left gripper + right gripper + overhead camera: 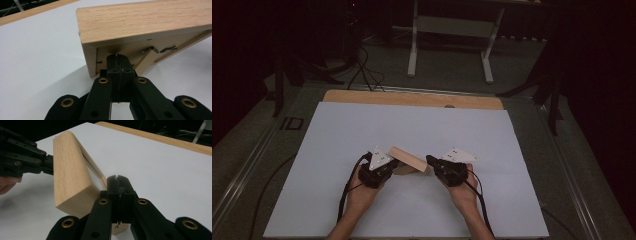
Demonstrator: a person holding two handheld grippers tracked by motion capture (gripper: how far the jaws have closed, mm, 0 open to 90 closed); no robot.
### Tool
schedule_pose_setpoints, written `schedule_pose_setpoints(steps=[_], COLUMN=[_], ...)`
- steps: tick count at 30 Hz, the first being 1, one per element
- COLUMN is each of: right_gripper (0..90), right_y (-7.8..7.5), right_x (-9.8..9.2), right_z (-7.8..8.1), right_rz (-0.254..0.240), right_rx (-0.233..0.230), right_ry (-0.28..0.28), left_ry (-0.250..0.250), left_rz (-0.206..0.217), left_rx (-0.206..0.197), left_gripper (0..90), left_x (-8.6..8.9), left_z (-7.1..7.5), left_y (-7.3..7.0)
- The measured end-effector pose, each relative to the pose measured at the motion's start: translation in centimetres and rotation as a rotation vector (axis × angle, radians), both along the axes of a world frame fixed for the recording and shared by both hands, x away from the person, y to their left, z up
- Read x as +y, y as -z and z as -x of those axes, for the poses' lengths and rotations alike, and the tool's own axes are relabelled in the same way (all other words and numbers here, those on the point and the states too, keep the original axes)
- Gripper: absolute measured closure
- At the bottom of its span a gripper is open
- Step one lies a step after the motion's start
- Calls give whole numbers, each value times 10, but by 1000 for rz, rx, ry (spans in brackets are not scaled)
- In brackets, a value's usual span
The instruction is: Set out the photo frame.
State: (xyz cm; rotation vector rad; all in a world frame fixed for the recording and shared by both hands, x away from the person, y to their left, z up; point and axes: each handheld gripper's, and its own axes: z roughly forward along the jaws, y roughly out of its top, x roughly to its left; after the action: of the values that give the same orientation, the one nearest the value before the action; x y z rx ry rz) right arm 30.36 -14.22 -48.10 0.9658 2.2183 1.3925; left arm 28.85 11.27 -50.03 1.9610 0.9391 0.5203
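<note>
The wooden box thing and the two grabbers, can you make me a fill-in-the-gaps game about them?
1. The wooden frame is tilted, with one edge lifted off the ____ table.
2. The jaws of the left gripper are ____.
3. The right gripper touches the frame from the ____ side to the left gripper.

Missing words: white; shut; opposite
</note>
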Motion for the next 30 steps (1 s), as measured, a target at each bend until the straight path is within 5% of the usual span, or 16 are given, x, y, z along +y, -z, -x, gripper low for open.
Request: schedule_pose_setpoints(steps=[30], right_gripper=[895], right_y=[0], right_x=[5], right_z=[10], right_rz=[46], right_rx=[-27], right_ry=[-29], left_ry=[3], left_rz=[-27], left_rx=[21], left_gripper=[892], left_x=[-8], left_z=[-15], left_y=[-4])
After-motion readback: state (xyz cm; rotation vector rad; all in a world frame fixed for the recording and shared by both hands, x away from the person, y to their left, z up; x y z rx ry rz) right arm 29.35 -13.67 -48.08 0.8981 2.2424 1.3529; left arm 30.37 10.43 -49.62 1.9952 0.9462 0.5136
